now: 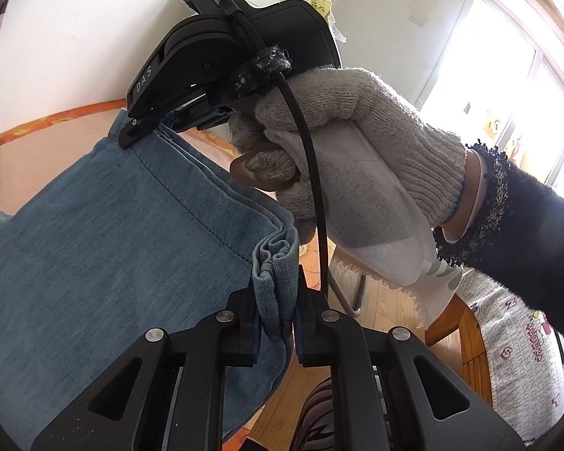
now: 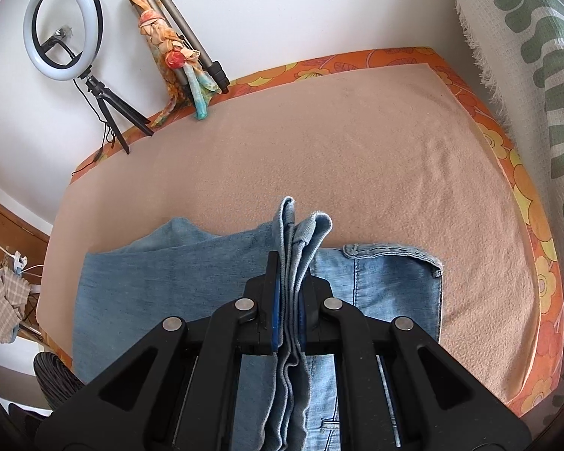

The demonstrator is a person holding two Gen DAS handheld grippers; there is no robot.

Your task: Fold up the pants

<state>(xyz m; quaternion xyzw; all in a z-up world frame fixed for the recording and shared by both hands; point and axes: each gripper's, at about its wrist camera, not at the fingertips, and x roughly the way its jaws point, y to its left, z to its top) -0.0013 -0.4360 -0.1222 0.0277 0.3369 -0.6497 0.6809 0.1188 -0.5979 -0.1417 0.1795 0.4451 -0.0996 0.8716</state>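
Observation:
The pants are light blue jeans (image 1: 105, 233), lifted along one edge above a peach blanket (image 2: 338, 143). My left gripper (image 1: 276, 312) is shut on a bunched stack of denim hems. In the left wrist view, my right gripper (image 1: 131, 133) pinches the far corner of the same edge, held by a hand in a knit glove (image 1: 357, 143). From the right wrist view, my right gripper (image 2: 289, 300) is shut on several folded denim layers, and the waistband part of the jeans (image 2: 391, 274) lies flat on the blanket below.
A ring light on a small tripod (image 2: 64, 26) and a folded tripod wrapped in a scarf (image 2: 176, 45) lean on the white wall behind the blanket. An orange floral cloth (image 2: 522, 203) borders the blanket. A green-patterned throw (image 2: 545, 56) hangs at right.

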